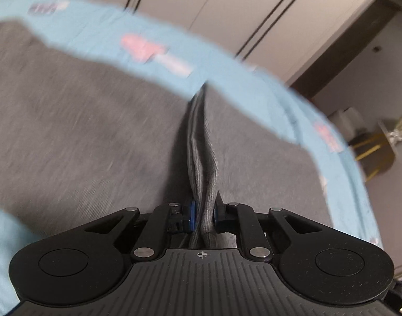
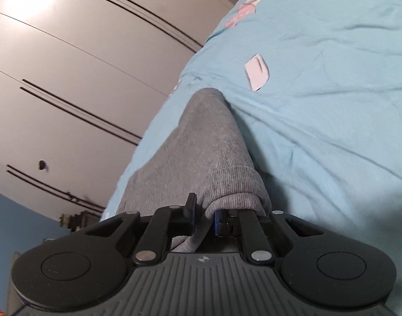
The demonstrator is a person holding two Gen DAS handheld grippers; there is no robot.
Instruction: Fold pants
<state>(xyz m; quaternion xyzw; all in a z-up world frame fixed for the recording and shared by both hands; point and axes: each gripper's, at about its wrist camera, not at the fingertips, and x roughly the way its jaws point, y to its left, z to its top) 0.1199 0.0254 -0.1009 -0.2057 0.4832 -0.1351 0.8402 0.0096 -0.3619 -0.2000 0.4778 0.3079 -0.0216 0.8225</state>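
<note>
On the bed [image 2: 319,105], over its light blue sheet, grey pants [image 1: 82,131] lie spread toward the far edge. Left tool [image 1: 203,214]: clenched on a bunched ridge of layered grey fabric running straight ahead between its fingers. Right tool [image 2: 204,217]: clenched on a rolled end of the pants [image 2: 209,152], probably cuff or waistband; cannot tell which. Left view blurred, so the tool appears to be in motion.

Judged step: mid-fold, both tools carrying gripped edges across the garment. Next move calls for keeping both grips level, laying the lifted edge squarely onto the part resting on the bed, then releasing.

Containers: none visible. Wardrobe doors [image 2: 69,79] stand beyond the bed edge.
</note>
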